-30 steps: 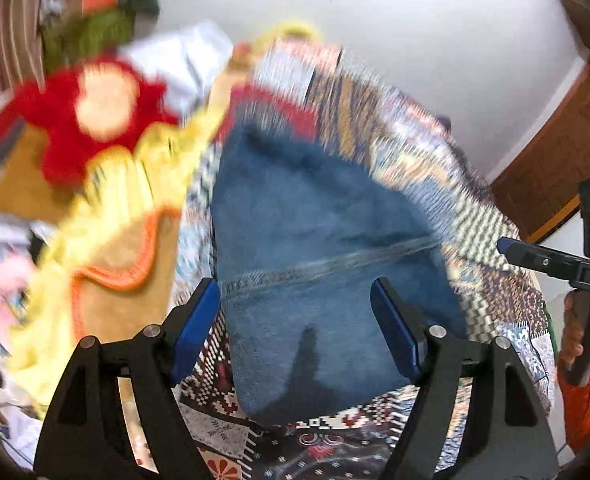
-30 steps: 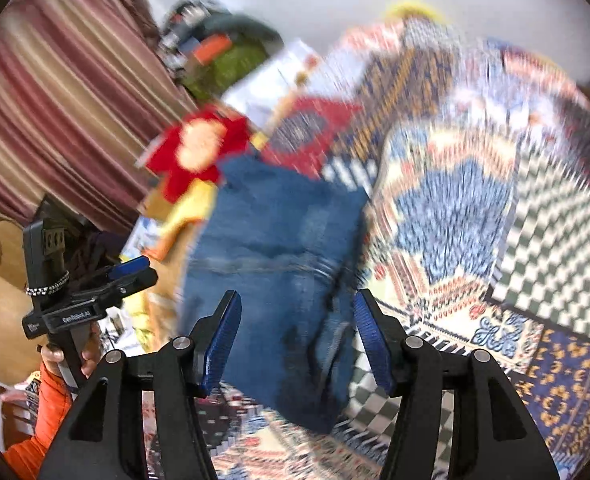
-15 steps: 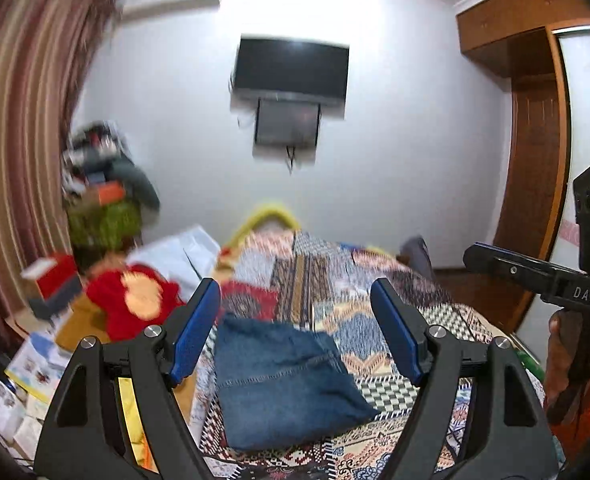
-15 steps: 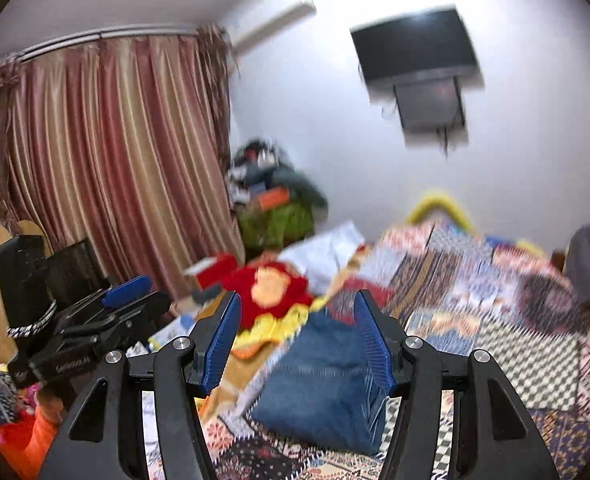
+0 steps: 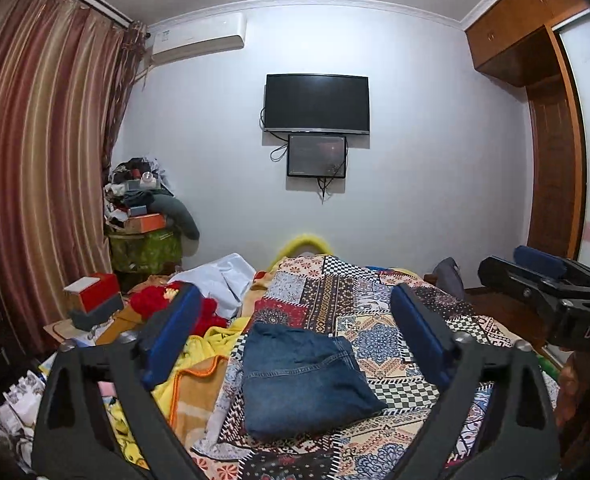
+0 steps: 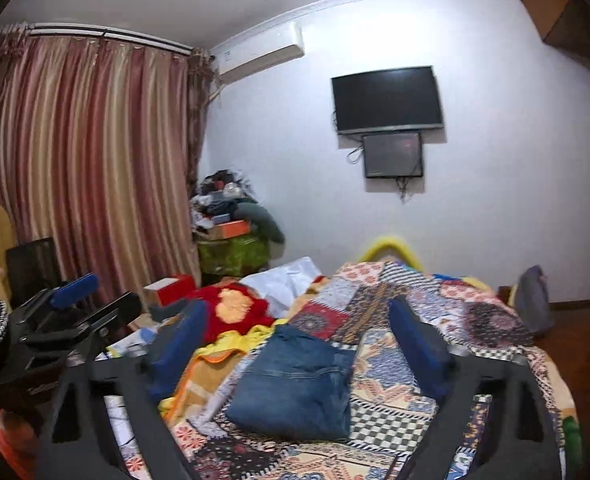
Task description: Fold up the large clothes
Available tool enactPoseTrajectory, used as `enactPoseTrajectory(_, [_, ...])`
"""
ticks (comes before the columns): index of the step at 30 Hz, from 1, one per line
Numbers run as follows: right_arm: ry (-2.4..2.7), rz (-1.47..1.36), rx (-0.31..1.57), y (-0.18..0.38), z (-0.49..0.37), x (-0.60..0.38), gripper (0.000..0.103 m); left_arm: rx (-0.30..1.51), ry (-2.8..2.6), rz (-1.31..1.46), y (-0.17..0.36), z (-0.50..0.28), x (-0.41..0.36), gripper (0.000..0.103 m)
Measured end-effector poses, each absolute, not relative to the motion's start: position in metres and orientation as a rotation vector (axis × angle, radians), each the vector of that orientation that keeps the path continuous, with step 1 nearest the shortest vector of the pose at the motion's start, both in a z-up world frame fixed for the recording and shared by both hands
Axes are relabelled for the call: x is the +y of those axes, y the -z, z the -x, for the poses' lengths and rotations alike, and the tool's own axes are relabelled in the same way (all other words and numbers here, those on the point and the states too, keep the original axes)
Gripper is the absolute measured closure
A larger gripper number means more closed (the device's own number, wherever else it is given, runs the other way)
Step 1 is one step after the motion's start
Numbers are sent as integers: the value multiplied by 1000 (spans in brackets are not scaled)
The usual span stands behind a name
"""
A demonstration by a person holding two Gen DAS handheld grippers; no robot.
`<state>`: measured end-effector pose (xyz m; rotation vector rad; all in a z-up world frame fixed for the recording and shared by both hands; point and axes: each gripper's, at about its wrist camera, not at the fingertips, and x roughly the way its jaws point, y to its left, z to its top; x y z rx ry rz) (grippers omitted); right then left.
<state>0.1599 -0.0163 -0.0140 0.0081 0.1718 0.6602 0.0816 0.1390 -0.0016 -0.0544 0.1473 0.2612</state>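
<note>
Starting at my left, the left gripper [image 5: 291, 344] has its blue-padded jaws opening wide with nothing clamped between them; the folded blue denim garment [image 5: 303, 380] only shows through the gap, lying well beyond the pads on the patchwork-patterned bedspread [image 5: 379, 312]. To its left a rumpled yellow and orange blanket [image 5: 199, 376] runs along the bed edge, with a red and yellow plush toy [image 5: 155, 300] behind it.

The denim bundle lies near the close end of the bed, flat and compact. Its long axis seems to run away from me toward the white wall with the black wall-mounted television [image 5: 316, 103], the near end looking thicker; from the right wrist view it slants a little to the right.

On my right, the right gripper [image 6: 299, 352] is also opening, empty, the denim [image 6: 295, 384] again visible beyond its pads and not touched.

I judge this fold finished, so the step in hand is a clean release and pull-back. To do it well I would keep both pairs of jaws apart and clear above the cloth, so no pad snags the top layer and drags it open, and check that the edges stay stacked.
</note>
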Motion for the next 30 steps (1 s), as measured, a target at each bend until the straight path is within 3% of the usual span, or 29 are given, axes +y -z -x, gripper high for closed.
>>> enactPoseTrajectory(2, [-637, -7, 162, 15, -156, -18, 0, 149, -265, 62, 4, -80, 139, 1])
enactPoseTrajectory(30, [-629, -14, 235, 29, -173, -23, 0, 183, -269, 71, 13, -83, 137, 1])
